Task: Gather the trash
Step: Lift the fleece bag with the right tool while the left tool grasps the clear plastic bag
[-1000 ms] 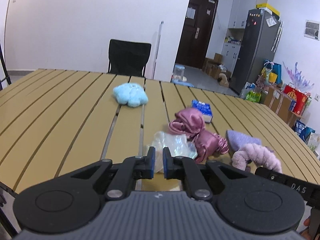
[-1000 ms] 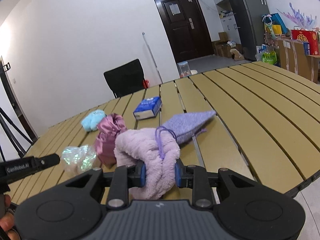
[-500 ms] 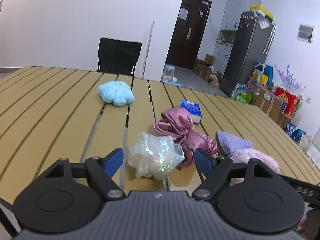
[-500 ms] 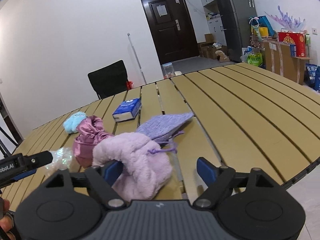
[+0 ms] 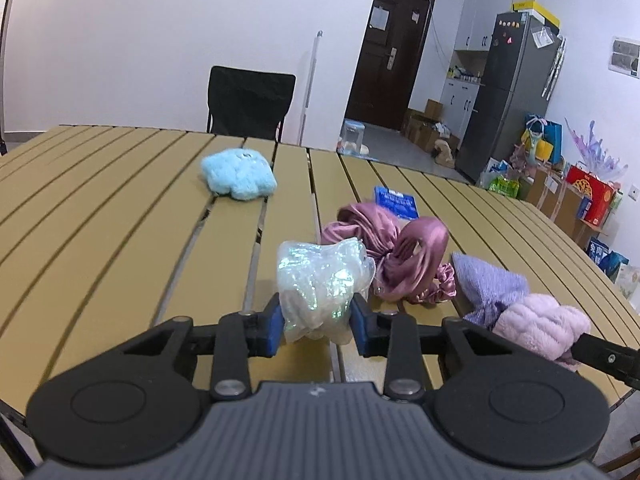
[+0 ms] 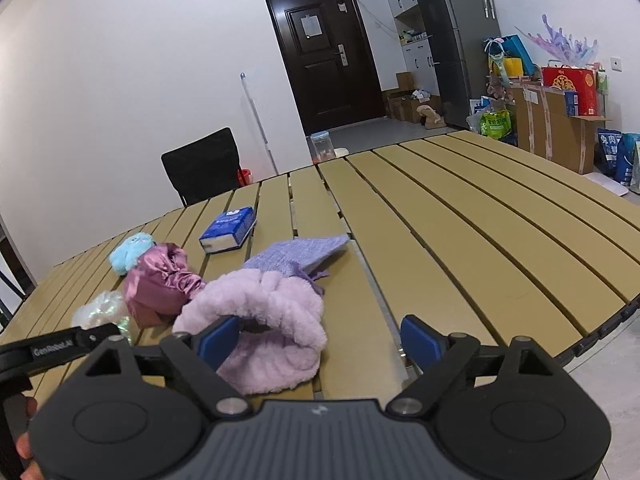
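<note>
The lower part of the iridescent plastic wad (image 5: 320,292) is hidden behind the left tool (image 5: 316,326) and its blue fingers (image 5: 273,330). Beyond the wad, the mauve satin cloth (image 5: 394,252) covers the near edge of the blue tissue pack (image 5: 394,200). To that tool's right, the fluffy lilac headband (image 5: 540,326) is partly masked by the other tool's black bar. In the right wrist view, the satin cloth (image 6: 160,284) hides part of the light-blue plush (image 6: 130,252), and print on the pack (image 6: 230,230) is too small to read.

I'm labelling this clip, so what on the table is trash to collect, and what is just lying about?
Likely trash:
- plastic wrap, between the left gripper pads

Lying about:
- blue plush toy
- pink satin bag
- purple pouch
- fluffy headband
- tissue pack
</note>
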`<act>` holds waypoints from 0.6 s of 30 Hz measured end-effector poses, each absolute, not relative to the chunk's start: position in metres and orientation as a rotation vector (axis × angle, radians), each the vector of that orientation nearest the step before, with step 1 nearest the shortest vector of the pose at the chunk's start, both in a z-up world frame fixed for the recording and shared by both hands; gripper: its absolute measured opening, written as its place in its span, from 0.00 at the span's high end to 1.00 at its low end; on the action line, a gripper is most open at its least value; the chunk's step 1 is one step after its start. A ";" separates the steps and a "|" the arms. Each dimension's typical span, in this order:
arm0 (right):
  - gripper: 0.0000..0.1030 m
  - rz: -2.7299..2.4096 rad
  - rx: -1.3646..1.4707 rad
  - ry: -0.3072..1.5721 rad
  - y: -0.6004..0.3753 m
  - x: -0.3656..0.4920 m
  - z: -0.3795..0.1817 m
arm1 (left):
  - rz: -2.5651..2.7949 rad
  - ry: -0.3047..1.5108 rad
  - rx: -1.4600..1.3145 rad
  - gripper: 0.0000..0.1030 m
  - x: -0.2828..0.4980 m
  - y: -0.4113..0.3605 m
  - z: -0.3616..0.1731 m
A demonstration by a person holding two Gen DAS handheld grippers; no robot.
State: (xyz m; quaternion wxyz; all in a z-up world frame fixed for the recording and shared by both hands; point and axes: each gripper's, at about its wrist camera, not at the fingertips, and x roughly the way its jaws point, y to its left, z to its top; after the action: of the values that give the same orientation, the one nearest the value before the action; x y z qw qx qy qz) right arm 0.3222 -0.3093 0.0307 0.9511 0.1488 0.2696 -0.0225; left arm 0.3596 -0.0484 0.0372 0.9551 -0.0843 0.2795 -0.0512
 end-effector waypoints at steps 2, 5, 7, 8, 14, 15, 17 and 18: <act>0.15 -0.035 0.310 0.533 -0.310 0.319 0.033 | -0.097 0.557 -0.167 0.67 0.356 -0.047 0.041; 0.14 0.000 0.317 0.499 -0.307 0.315 0.037 | -0.095 0.546 -0.159 0.67 0.351 -0.045 0.046; 0.14 0.023 0.319 0.478 -0.302 0.314 0.040 | -0.095 0.540 -0.152 0.67 0.349 -0.044 0.048; 0.13 0.033 0.317 0.468 -0.299 0.315 0.040 | -0.096 0.538 -0.149 0.67 0.347 -0.043 0.048; 0.10 0.035 0.260 0.450 -0.279 0.328 0.036 | -0.095 0.528 -0.134 0.67 0.340 -0.037 0.052; 0.08 0.028 0.248 0.453 -0.275 0.330 0.036 | -0.094 0.527 -0.132 0.67 0.338 -0.035 0.052; 0.04 0.014 0.221 0.467 -0.268 0.338 0.032 | -0.091 0.525 -0.127 0.67 0.337 -0.034 0.053; 0.02 0.010 0.207 0.477 -0.264 0.341 0.029 | -0.091 0.525 -0.125 0.66 0.336 -0.032 0.053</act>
State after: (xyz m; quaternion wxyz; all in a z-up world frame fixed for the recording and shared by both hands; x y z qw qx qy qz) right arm 0.3415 -0.2645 0.0293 0.9663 0.1024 0.2360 0.0052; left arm 0.3357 -0.0320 0.0528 0.9628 -0.0616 0.2592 -0.0450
